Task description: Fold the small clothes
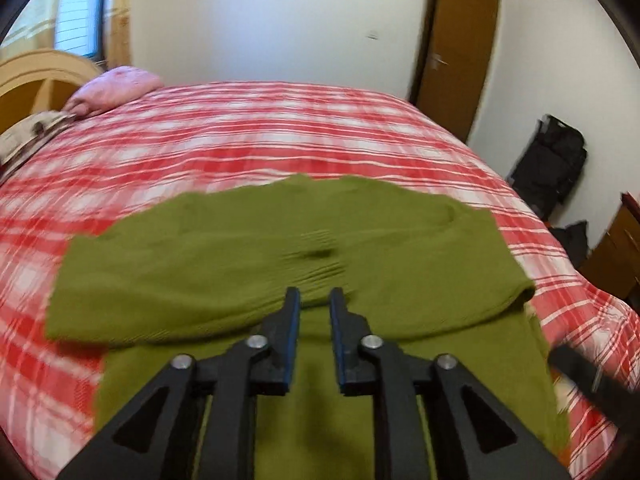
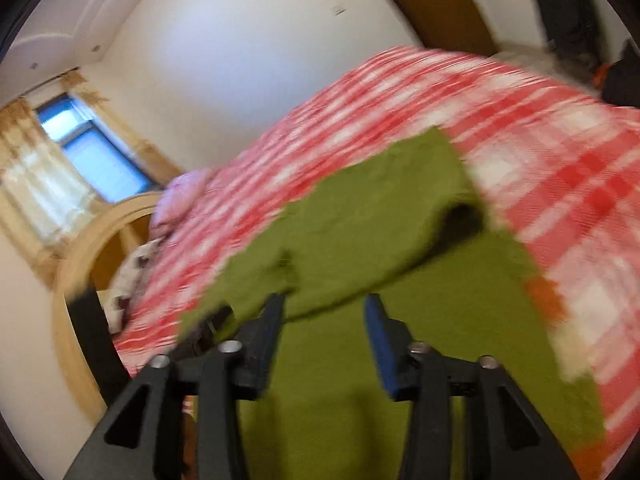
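Both hand-held grippers, L & R, apparently open over green garment.

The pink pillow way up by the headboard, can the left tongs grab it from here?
Probably not yet. The pillow lies at the far corner of the bed, while the left tongs hover open over the green garment at the near edge. Nothing blocks the path.

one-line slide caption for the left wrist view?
Left tongs open above a half-folded olive-green knit garment on a red-and-white plaid bedspread.
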`<control>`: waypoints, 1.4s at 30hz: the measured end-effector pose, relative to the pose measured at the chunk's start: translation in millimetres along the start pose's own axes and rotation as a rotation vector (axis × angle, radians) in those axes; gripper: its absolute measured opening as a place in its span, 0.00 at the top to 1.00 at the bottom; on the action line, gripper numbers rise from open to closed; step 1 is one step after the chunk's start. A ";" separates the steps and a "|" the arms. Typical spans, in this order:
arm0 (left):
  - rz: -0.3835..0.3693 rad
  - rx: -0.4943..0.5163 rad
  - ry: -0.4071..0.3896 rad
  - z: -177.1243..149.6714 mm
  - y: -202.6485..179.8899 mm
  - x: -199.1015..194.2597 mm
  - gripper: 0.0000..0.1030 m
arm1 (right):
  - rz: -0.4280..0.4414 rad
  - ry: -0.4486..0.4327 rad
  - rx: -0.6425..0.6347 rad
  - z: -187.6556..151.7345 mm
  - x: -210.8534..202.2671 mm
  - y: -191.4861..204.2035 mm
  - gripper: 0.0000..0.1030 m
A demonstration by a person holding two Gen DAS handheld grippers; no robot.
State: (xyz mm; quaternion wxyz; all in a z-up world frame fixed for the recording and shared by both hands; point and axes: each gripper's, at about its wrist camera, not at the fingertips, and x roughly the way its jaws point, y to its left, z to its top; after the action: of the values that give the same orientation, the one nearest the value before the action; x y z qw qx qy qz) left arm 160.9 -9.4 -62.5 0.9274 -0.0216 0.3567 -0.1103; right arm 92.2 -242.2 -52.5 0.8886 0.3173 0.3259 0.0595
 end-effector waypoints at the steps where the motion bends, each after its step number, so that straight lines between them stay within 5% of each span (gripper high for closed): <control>1: 0.025 -0.023 -0.008 -4.9 11.0 -6.5 0.68 | 0.040 0.027 -0.002 6.4 10.9 5.8 0.34; 3: 0.103 -0.095 -0.027 -16.4 38.5 -18.5 0.57 | 0.084 0.054 -0.028 16.8 34.4 21.6 0.33; 8: 0.199 -0.204 -0.009 -37.9 83.1 -17.6 0.57 | 0.014 0.116 -0.224 27.9 103.8 66.1 0.33; 17: 0.210 -0.274 0.003 -61.3 95.4 -3.1 0.52 | -0.195 0.200 -0.408 12.9 202.2 82.1 0.33; 19: 0.203 -0.272 0.002 -61.6 96.1 -2.5 0.47 | -0.244 0.201 -0.508 4.2 207.0 91.8 0.45; 20: 0.203 -0.263 0.001 -61.7 94.3 -1.5 0.44 | -0.258 0.202 -0.554 0.7 208.6 96.4 0.63; 23: 0.202 -0.236 0.002 -59.5 90.1 2.0 0.35 | -0.227 0.219 -0.585 -0.4 206.3 105.6 0.92; 34: 0.198 -0.255 -0.004 -59.6 94.5 4.0 0.34 | -0.176 -0.103 -0.628 59.6 87.7 139.9 0.93; 38: 0.211 -0.247 0.001 -59.3 92.9 5.5 0.34 | -0.278 -0.146 -0.612 79.2 62.9 108.3 0.93; 42: 0.217 -0.244 0.003 -59.6 92.0 5.9 0.34 | -0.366 -0.093 -0.533 83.2 67.7 58.9 0.93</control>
State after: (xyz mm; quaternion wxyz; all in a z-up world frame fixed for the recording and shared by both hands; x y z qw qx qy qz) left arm 142.9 81.3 -121.7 0.9238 -0.0952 0.3692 0.0346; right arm 202.4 -218.1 -4.9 0.9503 0.0119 0.3094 -0.0325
